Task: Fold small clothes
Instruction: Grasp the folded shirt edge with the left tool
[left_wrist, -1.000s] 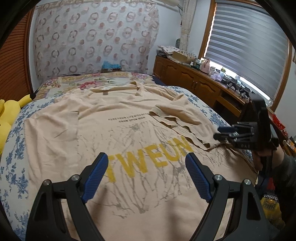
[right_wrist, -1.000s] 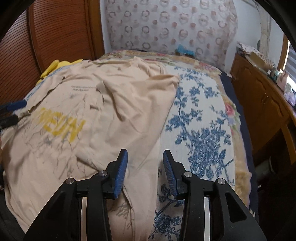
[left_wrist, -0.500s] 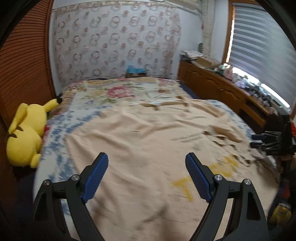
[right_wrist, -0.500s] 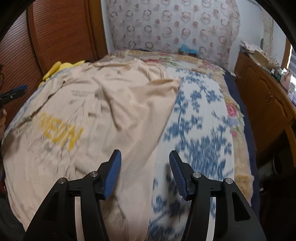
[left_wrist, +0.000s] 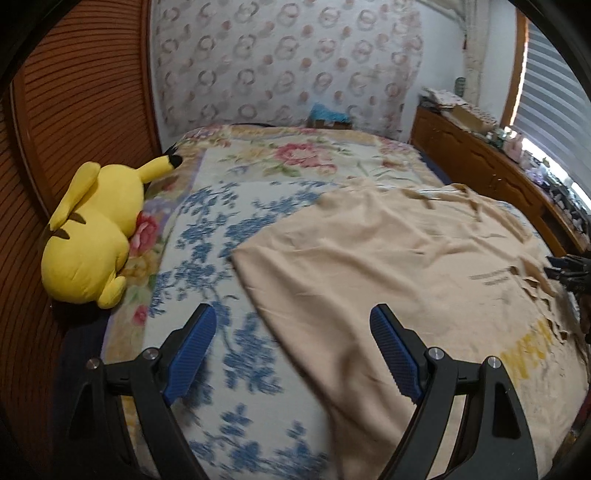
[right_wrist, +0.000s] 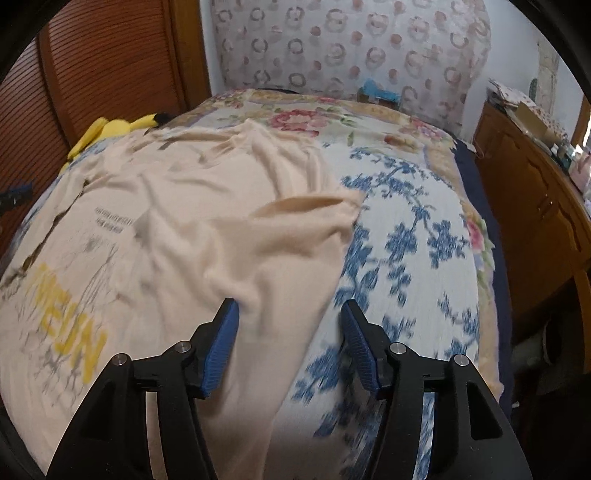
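Left wrist view: left claw (left_wrist: 291, 350) has its blue pads wide apart w/ nothing between them, hanging over the spot where the beige t-shirt (left_wrist: 388, 266) ends and the blue-floral bedspread (left_wrist: 207, 229) starts. Shirt fills the centre and right of the frame, lying flat on the bed, its left edge running diagonally down toward the bottom centre. Yellow print sits at the far right edge. Yellow plush toy (left_wrist: 88, 236) is at left, well apart from the shirt.

Right wrist view: right claw (right_wrist: 290, 347) pads have just been spreading apart, and they're clear of the cloth, tho the shirt's right edge runs below the gap. T-shirt (right_wrist: 184, 236) covers the left and centre, one sleeve already flopped inward near the middle.

Handling, imo: thin knit, light, totally limp, so it won't hold shape and will drag wrinkles along. I'd pinch at the hem corner or shoulder seam, where it's doubled, not mid-panel. Bedspread is soft too, so easy to grab both layers by accident.
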